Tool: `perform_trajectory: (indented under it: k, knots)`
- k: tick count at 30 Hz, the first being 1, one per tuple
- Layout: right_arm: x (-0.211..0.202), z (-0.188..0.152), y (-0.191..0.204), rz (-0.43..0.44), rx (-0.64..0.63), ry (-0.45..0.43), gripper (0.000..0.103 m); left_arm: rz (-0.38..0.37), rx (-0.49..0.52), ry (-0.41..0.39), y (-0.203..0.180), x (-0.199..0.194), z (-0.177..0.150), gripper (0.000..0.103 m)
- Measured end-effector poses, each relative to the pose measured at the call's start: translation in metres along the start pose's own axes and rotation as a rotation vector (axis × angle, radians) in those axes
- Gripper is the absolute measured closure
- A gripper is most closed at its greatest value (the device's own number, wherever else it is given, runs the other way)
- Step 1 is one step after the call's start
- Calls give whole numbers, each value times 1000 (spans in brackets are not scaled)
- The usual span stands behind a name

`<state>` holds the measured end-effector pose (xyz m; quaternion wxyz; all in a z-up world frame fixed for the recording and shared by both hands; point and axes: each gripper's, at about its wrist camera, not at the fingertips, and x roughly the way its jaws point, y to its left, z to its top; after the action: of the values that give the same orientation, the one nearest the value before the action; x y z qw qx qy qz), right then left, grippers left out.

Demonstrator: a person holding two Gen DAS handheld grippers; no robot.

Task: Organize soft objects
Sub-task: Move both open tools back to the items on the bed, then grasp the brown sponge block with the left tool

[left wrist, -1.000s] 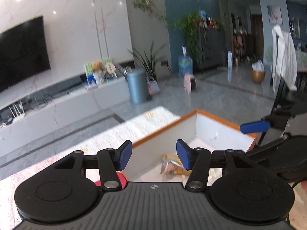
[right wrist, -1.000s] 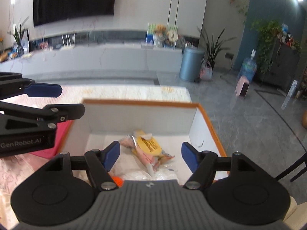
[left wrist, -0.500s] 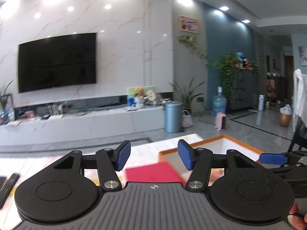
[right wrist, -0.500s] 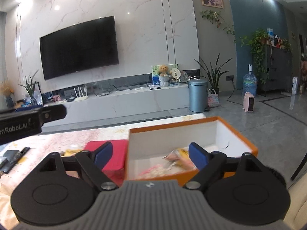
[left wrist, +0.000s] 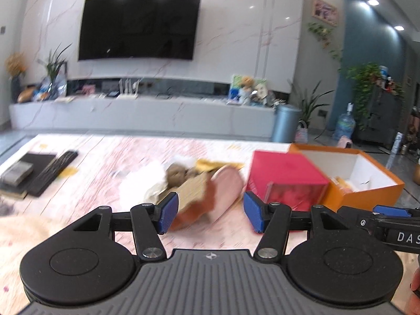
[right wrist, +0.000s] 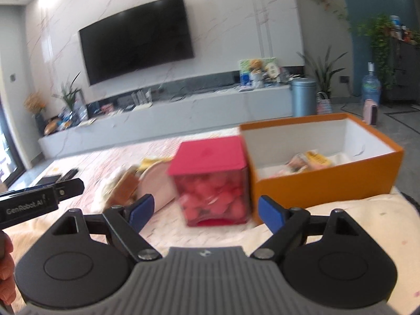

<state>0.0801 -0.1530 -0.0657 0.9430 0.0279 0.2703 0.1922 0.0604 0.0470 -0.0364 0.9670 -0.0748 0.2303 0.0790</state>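
Left gripper (left wrist: 208, 216) over the marbled desk (left wrist: 105, 168), jaws apart, nothing between the pads. Just beyond the fingertips: a blurred pile of soft objects (left wrist: 194, 183) — pink, tan and white items. Right of the pile a red-lidded box (left wrist: 286, 181), touching or just beside an open orange box (left wrist: 367, 183) with packets inside. Remote control (left wrist: 52, 170) far left. Right gripper (left wrist: 388, 214) enters at the right edge.
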Motion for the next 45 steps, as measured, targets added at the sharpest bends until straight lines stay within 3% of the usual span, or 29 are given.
perform_trajectory:
  k: [10, 20, 26, 31, 35, 38, 42, 45]
  knots:
    - [30, -8, 34, 39, -74, 72, 19, 41, -96, 48, 44, 0, -25, 36]
    - [64, -8, 46, 51, -80, 131, 29, 38, -129, 105, 63, 16, -34, 36]
    - [89, -7, 50, 61, -77, 169, 49, 13, 6, 126, 50, 36, -25, 31]
    - [110, -5, 46, 30, -72, 192, 49, 6, 160, 167, 31, 64, -20, 26]
    - [121, -5, 37, 21, -37, 212, 49, 55, 213, 204, 22, 89, -22, 26]
    - [128, -7, 35, 18, -31, 232, 48, 87, 291, 191, 11, 97, -24, 26]
    - [136, -11, 36, 18, -31, 252, 48, 115, 398, 233, -4, 114, -34, 27]
    - [139, -12, 36, 14, -27, 261, 48, 118, 416, 274, -7, 123, -39, 29]
